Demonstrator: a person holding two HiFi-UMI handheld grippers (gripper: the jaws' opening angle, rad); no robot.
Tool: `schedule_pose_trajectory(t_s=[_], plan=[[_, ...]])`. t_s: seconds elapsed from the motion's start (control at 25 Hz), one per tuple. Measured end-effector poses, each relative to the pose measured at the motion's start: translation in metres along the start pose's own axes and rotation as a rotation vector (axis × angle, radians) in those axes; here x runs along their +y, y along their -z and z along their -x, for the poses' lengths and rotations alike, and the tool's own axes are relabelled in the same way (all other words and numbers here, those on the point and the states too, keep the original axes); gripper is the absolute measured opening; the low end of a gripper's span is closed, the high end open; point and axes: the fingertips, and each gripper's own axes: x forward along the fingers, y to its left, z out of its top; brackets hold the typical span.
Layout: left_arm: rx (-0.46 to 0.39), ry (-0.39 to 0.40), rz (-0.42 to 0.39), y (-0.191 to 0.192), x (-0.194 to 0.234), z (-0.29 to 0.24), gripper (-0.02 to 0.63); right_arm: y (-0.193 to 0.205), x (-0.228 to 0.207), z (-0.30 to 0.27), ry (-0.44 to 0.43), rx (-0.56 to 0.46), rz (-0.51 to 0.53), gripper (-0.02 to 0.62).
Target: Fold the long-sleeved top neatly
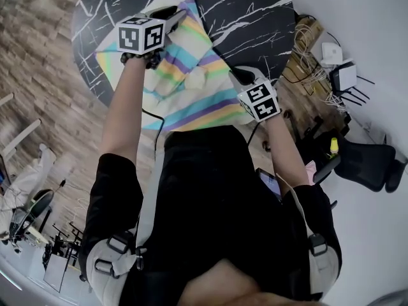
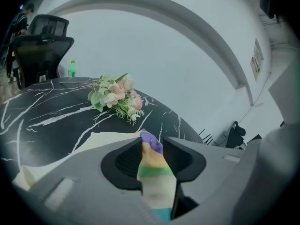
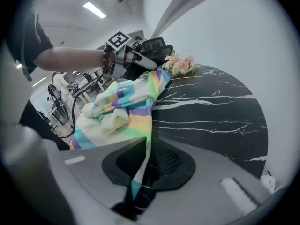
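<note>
A round black stone table with white cracks (image 1: 255, 11) stands on a brown wood floor (image 1: 38, 56) by a plain white wall. A soft long-sleeved top with yellow, blue, purple and green stripes (image 1: 191, 88) lies bunched up on the table, at about 7 o'clock on the round top, the side near the person.

The left tongs (image 1: 173, 15) are at 11 o'clock of the top. They pinch a thick fold of it, and the cloth sticks up between the two jaws. The right tongs (image 1: 239, 75) are at 4 o'clock of the top. Their jaws are almost together, with a thin edge of the cloth caught between them.

In the left gripper view, a little bunch of pink and white flowers with green leaves (image 2: 117, 95) lies on the table at 12 o'clock. A black office chair (image 2: 40, 46) and a small green bottle (image 2: 71, 68) are at 10 o'clock.
</note>
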Motion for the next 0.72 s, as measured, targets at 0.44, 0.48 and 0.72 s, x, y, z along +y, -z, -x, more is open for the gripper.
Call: schedule_pose_trajectory(t_s=[0.44,0.48,0.72], plan=[[0.027,-0.258,-0.031,0.041,0.034,0.101,0.153,-0.109,-0.042,-0.007,0.005,-0.153,0.020,0.095],[0.033,-0.300,-0.024,0.050,0.041,0.115,0.153,-0.121,-0.042,-0.013,0.008,-0.165,0.038,0.095],[0.056,-0.544,0.036,0.109,0.082,0.196,0.153,-0.185,-0.026,-0.064,0.035,-0.200,0.182,0.095]])
